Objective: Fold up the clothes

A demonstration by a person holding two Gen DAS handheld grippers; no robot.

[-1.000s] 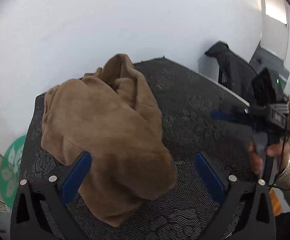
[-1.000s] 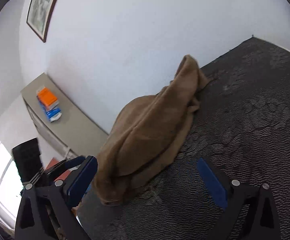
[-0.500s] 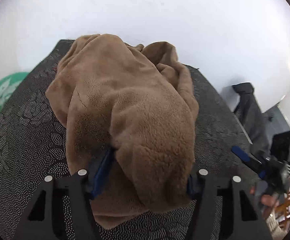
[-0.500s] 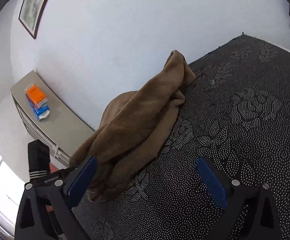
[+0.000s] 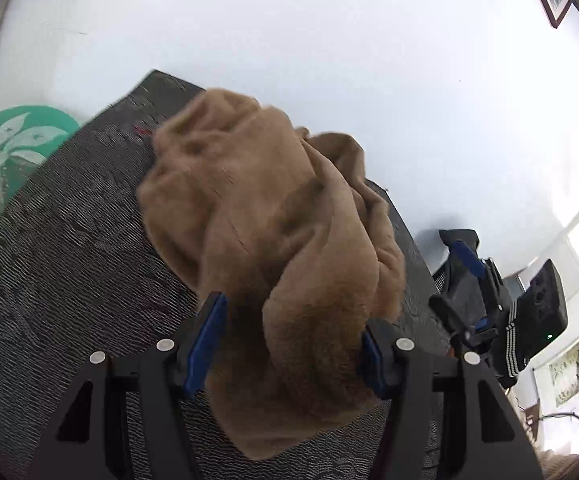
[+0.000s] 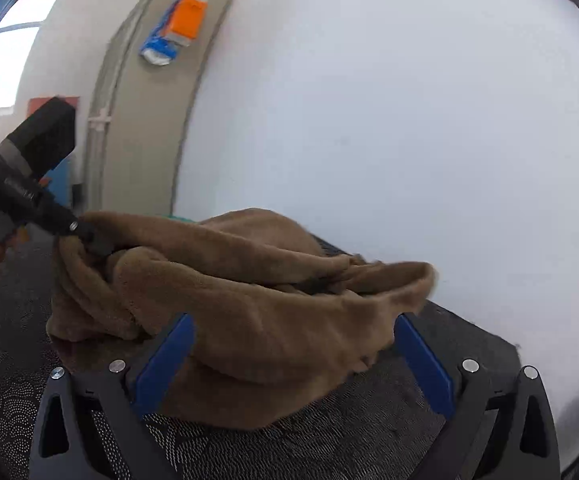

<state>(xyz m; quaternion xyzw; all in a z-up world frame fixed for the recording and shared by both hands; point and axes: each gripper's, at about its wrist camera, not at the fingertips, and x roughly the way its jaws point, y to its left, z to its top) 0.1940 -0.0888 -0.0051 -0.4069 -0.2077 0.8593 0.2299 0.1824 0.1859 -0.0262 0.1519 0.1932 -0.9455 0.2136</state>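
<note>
1. The left gripper (image 5: 289, 340) has its jaws closed in on a thick fold of the brown fleece garment (image 5: 273, 240); a second ago they stood wide apart with the cloth only draped over one finger.
2. The garment lies bunched on the dark patterned desk (image 5: 69, 240), its near end gathered up between the left jaws; the far end trails toward the desk's back edge by the white wall (image 5: 289, 40).
3. The right gripper (image 6: 289, 356) holds its jaws wide apart with nothing clamped; the garment's lower folds (image 6: 249, 312) now sit between its blue pads (image 6: 161, 356), whereas half a second ago the cloth lay off to the left of them.
4. Seen from the right wrist, the left gripper (image 6: 85, 236) bites the cloth's left end.
</note>
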